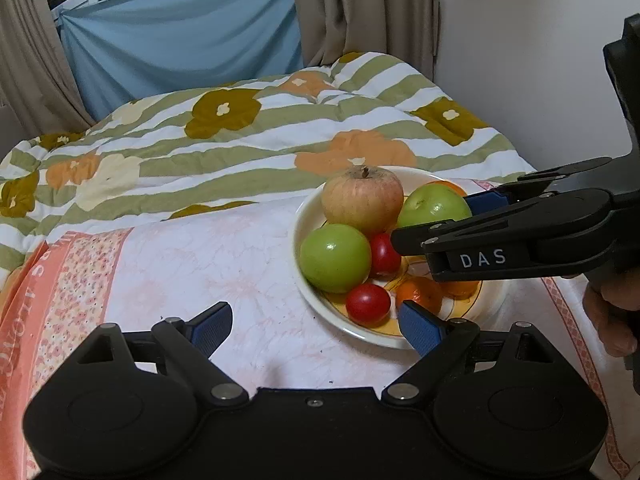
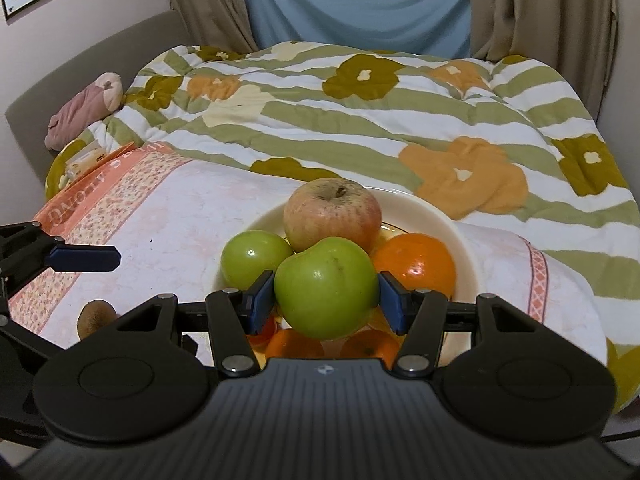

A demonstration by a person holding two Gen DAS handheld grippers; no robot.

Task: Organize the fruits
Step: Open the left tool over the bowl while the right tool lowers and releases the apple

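Note:
A cream plate (image 1: 320,304) on the pink cloth holds a reddish apple (image 1: 362,198), a green apple (image 1: 335,258), two red tomatoes (image 1: 367,304) and oranges (image 1: 420,294). My right gripper (image 2: 326,300) is shut on a second green apple (image 2: 326,288), its blue pads pressing both sides, just above the oranges (image 2: 416,264) in the plate. It reaches in from the right in the left wrist view, where the held apple (image 1: 434,206) shows too. My left gripper (image 1: 316,326) stands open at the plate's near rim, gripping nothing. A brown kiwi (image 2: 96,318) lies on the cloth left of the plate.
A striped floral quilt (image 1: 240,140) is bunched behind the plate. A pink soft toy (image 2: 84,112) lies at the far left by a grey headboard. A person's hand (image 1: 612,312) grips the right tool. Curtains and a blue sheet (image 1: 180,40) hang behind.

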